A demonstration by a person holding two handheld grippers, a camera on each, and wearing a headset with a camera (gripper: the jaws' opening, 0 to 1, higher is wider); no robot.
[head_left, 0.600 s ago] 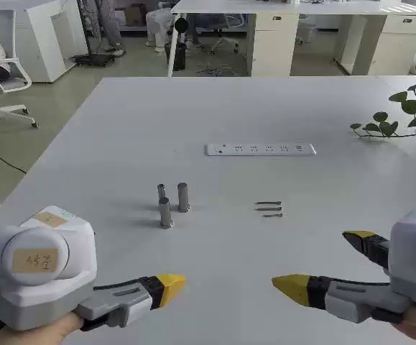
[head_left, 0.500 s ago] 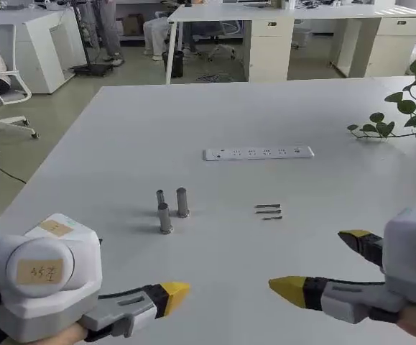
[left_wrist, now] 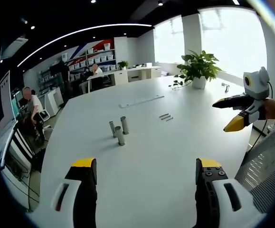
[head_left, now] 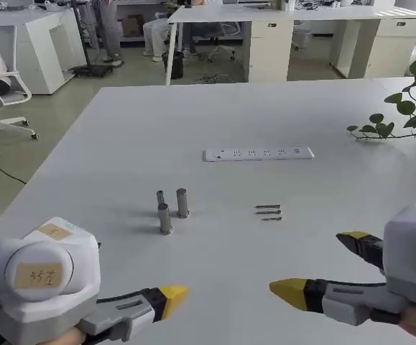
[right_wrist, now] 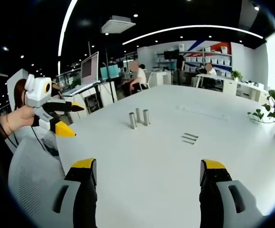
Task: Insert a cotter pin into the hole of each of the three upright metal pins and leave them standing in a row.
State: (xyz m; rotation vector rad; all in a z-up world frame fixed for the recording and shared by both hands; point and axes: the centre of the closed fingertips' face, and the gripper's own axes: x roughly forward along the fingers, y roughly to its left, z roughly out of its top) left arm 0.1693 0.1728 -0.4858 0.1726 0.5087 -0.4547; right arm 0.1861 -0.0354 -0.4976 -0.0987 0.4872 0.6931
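Left gripper (left_wrist: 146,164) sits low at the near-left of the table (head_left: 229,108), jaws spread wide, nothing between them. Ahead of it, left of centre, the three metal pins (head_left: 182,202) stand upright in a tight triangle, not a row: two behind, one in front. They're close together, can't tell if any touch. Well apart to their right, the three cotter pins (head_left: 268,212) lie flat and parallel, one behind the other, on the near side of the power strip (head_left: 258,153). Right gripper (head_left: 317,263) is at near-right, also released and empty.

My read: nothing inserted yet, so the step in hand is the first pick. I'd send the right gripper to the nearest cotter pin so the jaws don't nudge its neighbours. Come down steep since they're thin and flat on the surface, and pinch near one end so the rest sticks out free. Left gripper goes to the front metal pin and clamps low on the body, leaving the cross hole clear and facing the right side. The hole is too small to see from here, so I'd find it before committing. Main risk is tipping the two crowded pins behind
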